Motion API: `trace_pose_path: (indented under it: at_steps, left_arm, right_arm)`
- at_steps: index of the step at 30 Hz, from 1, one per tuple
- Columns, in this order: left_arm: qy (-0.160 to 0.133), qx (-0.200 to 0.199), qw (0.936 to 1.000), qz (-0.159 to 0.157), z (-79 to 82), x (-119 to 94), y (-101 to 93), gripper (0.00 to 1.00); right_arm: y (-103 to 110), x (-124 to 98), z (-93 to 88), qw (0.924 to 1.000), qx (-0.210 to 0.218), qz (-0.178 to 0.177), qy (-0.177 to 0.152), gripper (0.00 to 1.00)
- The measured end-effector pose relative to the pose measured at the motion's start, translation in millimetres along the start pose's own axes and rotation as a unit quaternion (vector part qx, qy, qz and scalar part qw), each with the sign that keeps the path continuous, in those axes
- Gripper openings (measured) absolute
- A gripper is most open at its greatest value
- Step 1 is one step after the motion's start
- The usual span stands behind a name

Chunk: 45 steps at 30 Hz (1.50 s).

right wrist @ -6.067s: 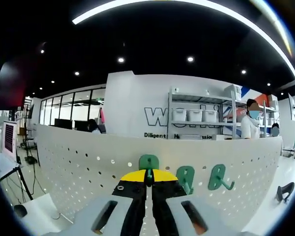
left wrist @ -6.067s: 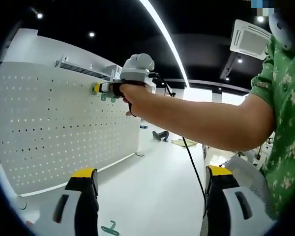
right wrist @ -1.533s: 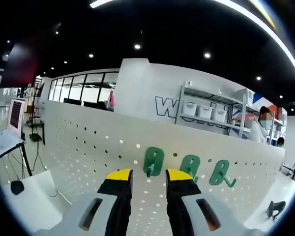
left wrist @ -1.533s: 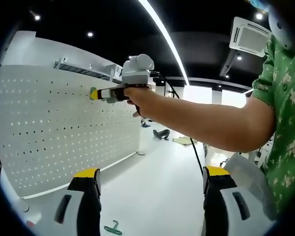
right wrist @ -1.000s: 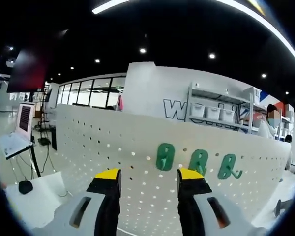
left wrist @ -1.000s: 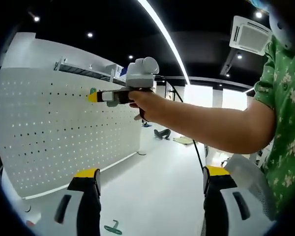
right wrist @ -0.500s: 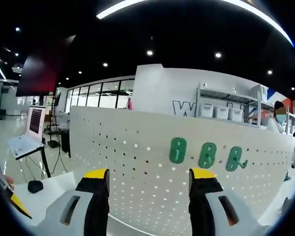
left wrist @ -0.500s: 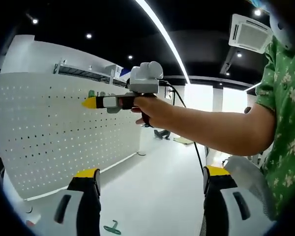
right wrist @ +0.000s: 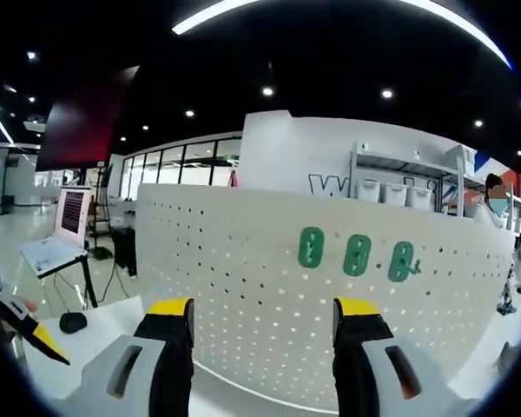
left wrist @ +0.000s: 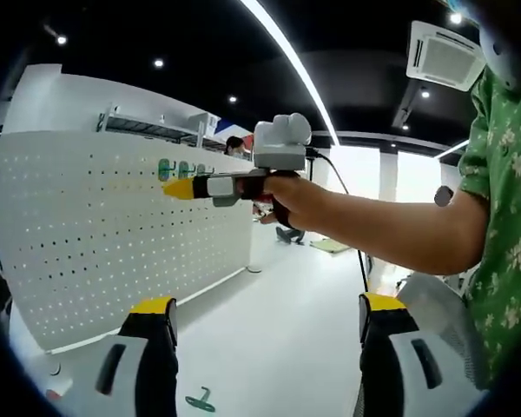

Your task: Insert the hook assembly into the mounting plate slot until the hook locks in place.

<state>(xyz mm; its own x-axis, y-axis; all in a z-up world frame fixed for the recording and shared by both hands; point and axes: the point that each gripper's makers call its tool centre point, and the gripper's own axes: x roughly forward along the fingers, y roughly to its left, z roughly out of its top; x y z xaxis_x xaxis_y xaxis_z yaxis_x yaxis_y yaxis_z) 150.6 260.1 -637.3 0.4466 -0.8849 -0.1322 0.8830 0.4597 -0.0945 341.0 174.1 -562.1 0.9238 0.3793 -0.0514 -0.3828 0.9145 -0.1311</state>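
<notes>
Near the top edge of the pegboard (right wrist: pixel 269 287), three green hooks (right wrist: pixel 311 247) hang in a row, and the leftmost is the one you have just let go of: 6.1 s ago your right gripper (right wrist: pixel 262 317) was clamped on it, and now its jaws stand wide apart with nothing between them, drawn well back from the board. That hook stays up on its own, which suggests it has seated, though you cannot confirm the lock from here. In the left gripper view the right gripper (left wrist: pixel 184 188) has pulled away from the board face, its yellow tips off the hooks (left wrist: pixel 166 168). Your left gripper (left wrist: pixel 265 317) hangs wide open and empty over the white table (left wrist: pixel 269 347), where another green hook (left wrist: pixel 200 401) lies near its front edge.
</notes>
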Motion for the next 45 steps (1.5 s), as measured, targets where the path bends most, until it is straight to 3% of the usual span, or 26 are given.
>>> trace_pose_path:
  at_steps: [29,45]
  left_arm:
    - [0.035,-0.013,0.998,0.05,-29.3,-9.1,-2.4,0.88]
    - [0.051,-0.021,0.9928,0.106,-46.9,-33.5,9.3,0.88]
  right_arm:
    - [46.5,-70.7,-71.4,0.9956,0.007,0.071,0.06,0.64]
    - [90.0,-96.4,-97.7,0.9865,0.0,0.136,0.091,0.64]
